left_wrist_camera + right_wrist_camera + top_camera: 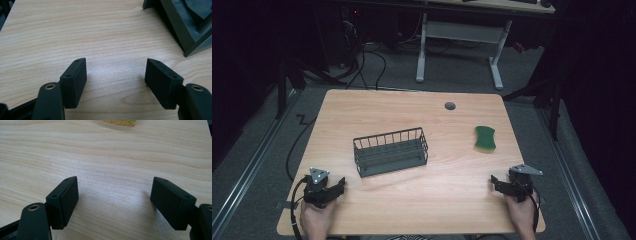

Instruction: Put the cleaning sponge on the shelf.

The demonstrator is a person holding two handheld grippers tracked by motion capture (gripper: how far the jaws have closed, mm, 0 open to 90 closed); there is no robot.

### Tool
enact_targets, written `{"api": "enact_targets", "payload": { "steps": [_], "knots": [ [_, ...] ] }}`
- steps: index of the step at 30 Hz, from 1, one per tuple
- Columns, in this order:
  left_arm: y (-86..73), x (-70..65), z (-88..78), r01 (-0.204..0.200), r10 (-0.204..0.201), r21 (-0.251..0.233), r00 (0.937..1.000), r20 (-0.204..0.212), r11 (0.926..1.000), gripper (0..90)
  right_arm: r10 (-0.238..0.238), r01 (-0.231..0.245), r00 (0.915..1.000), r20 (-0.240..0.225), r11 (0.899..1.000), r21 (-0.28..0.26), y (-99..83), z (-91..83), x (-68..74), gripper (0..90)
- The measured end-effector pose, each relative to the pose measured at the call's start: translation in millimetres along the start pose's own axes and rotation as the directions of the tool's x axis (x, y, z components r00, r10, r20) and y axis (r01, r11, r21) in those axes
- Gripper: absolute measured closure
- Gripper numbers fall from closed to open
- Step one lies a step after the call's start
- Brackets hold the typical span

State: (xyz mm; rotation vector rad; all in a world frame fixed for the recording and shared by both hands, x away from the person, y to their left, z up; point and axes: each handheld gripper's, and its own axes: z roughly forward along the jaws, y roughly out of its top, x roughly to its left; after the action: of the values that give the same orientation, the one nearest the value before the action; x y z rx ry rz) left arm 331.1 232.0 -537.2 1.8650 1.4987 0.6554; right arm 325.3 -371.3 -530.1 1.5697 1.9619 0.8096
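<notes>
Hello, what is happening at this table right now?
A person sits at a wooden table with one set of tongs in each hand. The left tongs and the right tongs both rest near the front edge, open and holding nothing. A dark wire basket stands in the middle of the table, and a green sponge lies to its right, ahead of the right tongs. Nothing has been picked up at this moment; the basket looks empty.

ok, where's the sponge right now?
In the high view the green sponge lies flat on the right side of the table, right of the wire basket and ahead of the right gripper, touching neither.
</notes>
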Motion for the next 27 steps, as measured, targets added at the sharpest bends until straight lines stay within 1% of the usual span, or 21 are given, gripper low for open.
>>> {"api": "enact_targets", "payload": {
  "steps": [12, 16, 19, 22, 23, 24, 25, 26, 27],
  "knots": [
    [0.5, -0.1, 0.6, -0.002, 0.002, 0.001, 1.0000, 0.003, 1.0000, 32.7, -0.004, 0.004, 1.0000, -0.006, 1.000, -0.002, 0.3, 0.3, 0.2, 23.3],
    [0.4, -0.2, 0.3, -0.003, 0.003, 0.000, 1.0000, 0.001, 1.0000, 33.8, -0.003, 0.003, 1.0000, -0.008, 1.000, -0.002, 0.4, 0.4, 0.2, 23.4],
    [-0.2, 0.4, -0.9, 0.000, 0.000, -0.003, 1.0000, 0.002, 1.0000, 36.8, -0.005, 0.005, 0.9999, -0.009, 1.000, -0.001, 0.5, 0.4, 0.5, 23.2],
    [0.3, 2.3, -1.3, 0.011, -0.011, -0.003, 0.9997, 0.021, 0.9999, 38.2, -0.013, 0.013, 0.9998, -0.016, 1.000, 0.000, 1.4, 1.2, 0.3, 23.1],
    [1.0, 2.6, -1.4, 0.013, -0.013, 0.001, 0.9995, 0.031, 0.9999, 38.2, -0.010, 0.010, 0.9998, -0.017, 1.000, 0.005, 2.2, 1.3, 0.2, 24.2],
    [1.7, 2.1, -1.3, 0.014, -0.014, 0.000, 0.9991, 0.040, 0.9999, 38.2, -0.008, 0.009, 0.9998, -0.016, 1.000, 0.013, 3.6, 0.9, 0.3, 29.0],
    [1.7, 2.1, -1.3, 0.014, -0.014, 0.000, 0.9991, 0.040, 0.9999, 38.2, -0.008, 0.009, 0.9998, -0.016, 1.000, 0.013, 3.6, 0.9, 0.3, 29.0],
    [3.5, -0.5, -2.5, 0.006, -0.006, -0.004, 0.9980, 0.062, 1.0000, 38.1, -0.016, 0.017, 0.9994, -0.030, 1.000, 0.021, 6.8, -0.9, 0.8, 38.7],
    [4.7, -2.4, -3.3, 0.001, 0.000, -0.009, 0.9970, 0.077, 1.0000, 37.3, -0.013, 0.013, 0.9988, -0.047, 1.000, 0.018, 8.4, -0.7, 1.7, 39.4]
  ]
}}
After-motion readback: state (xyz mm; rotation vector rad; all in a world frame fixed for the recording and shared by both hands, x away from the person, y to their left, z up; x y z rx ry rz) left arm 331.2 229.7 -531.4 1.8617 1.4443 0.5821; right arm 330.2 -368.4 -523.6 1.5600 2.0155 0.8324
